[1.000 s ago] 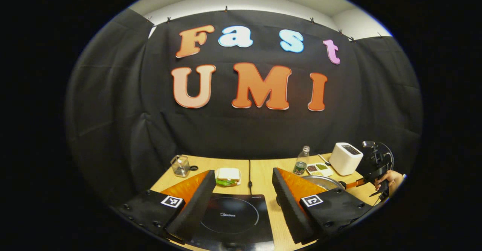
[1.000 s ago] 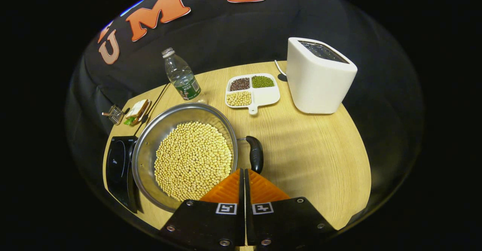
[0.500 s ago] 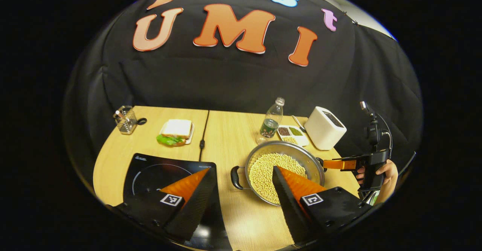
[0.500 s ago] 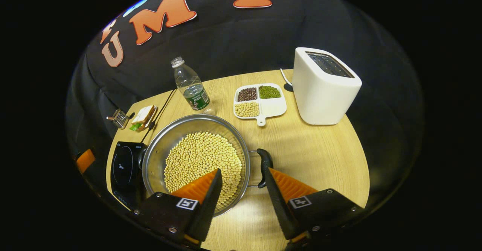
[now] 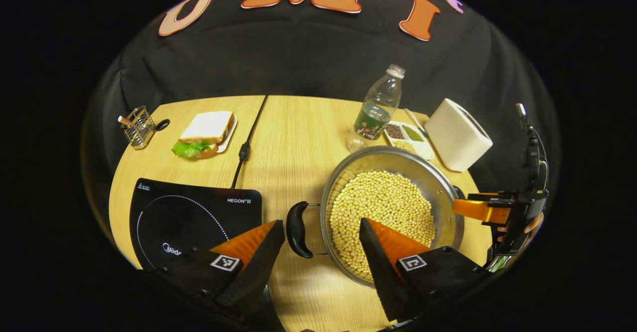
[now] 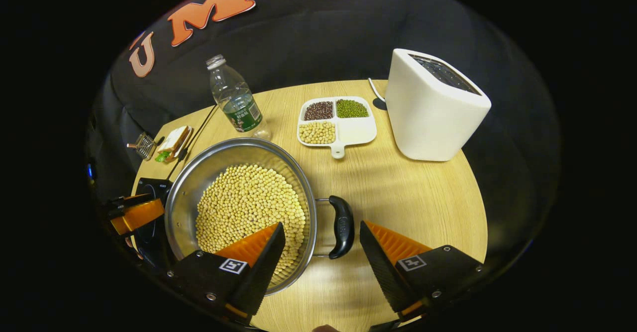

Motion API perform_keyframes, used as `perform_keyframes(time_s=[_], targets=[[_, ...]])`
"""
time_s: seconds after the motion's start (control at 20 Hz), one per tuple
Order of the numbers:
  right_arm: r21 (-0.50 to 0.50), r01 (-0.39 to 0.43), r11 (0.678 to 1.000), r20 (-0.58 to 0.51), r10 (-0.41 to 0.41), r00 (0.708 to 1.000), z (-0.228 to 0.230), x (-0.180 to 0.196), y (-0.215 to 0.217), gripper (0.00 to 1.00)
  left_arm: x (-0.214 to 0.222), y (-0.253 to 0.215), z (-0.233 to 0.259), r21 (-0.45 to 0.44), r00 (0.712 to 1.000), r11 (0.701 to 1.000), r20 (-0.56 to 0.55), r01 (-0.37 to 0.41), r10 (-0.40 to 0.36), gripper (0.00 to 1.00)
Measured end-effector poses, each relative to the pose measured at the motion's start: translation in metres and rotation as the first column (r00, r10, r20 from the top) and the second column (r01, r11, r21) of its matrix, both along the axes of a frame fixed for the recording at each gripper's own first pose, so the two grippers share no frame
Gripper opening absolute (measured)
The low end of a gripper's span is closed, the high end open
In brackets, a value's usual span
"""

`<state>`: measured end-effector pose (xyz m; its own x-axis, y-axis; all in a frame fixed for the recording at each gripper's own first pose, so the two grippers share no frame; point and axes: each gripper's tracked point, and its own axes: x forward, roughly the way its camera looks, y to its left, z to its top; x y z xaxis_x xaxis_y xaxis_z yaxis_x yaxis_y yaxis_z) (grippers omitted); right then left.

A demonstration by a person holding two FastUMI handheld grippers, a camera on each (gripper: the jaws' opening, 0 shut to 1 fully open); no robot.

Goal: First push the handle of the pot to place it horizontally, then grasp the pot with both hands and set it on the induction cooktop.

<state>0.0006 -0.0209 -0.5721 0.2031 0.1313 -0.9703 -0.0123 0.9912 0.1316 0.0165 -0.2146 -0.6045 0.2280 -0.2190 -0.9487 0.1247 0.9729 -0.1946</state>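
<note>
A steel pot (image 5: 398, 163) full of soybeans sits on the wooden table, with one black handle (image 5: 297, 229) on its left side and another black handle (image 6: 342, 226) on its right side. A black induction cooktop (image 5: 189, 212) lies to the pot's left. My left gripper (image 5: 322, 245) is open, and the left handle lies between its fingers, untouched. My right gripper (image 6: 321, 247) is open too, its fingers either side of the right handle with a gap on both sides. In the left gripper view the right gripper (image 5: 485, 210) reaches in from the right, held by a hand.
Behind the pot stand a plastic bottle (image 6: 234, 100), a white divided dish of beans (image 6: 336, 123) and a white toaster (image 6: 433, 108). A sandwich on a plate (image 5: 206, 133) and a small wire basket (image 5: 137, 127) lie at the back left. A black cable (image 5: 246, 143) crosses the table.
The right gripper went from shut to open and now straddles the pot's right handle. The left gripper tilted down and came in around the left handle.
</note>
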Motion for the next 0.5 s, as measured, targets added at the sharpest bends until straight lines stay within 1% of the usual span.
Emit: perform_keyframes(time_s=[0.15, 0.4, 0.45, 0.5], targets=[[-0.006, -0.02, 1.0, -0.006, 0.02, 1.0, -0.011, -0.001, 0.002, 0.94, -0.002, -0.003, -0.021, 0.026, 0.999, 1.0, -0.035, -0.007, 0.008, 1.0], [-0.01, -0.034, 0.999, -0.041, 0.034, 0.999, -0.028, -0.003, 0.008, 0.92, -0.002, -0.002, -0.039, 0.063, 0.999, 0.998, -0.047, 0.019, -0.016, 0.99], [-0.014, -0.034, 0.999, -0.042, 0.034, 0.999, -0.032, -0.002, 0.008, 0.91, -0.004, 0.0, -0.042, 0.072, 0.999, 0.997, -0.049, 0.027, -0.024, 0.97], [-0.019, -0.03, 0.999, -0.046, 0.029, 0.999, -0.034, -0.001, 0.006, 0.89, -0.003, 0.003, -0.044, 0.086, 0.999, 0.996, -0.045, 0.03, -0.026, 0.92]])
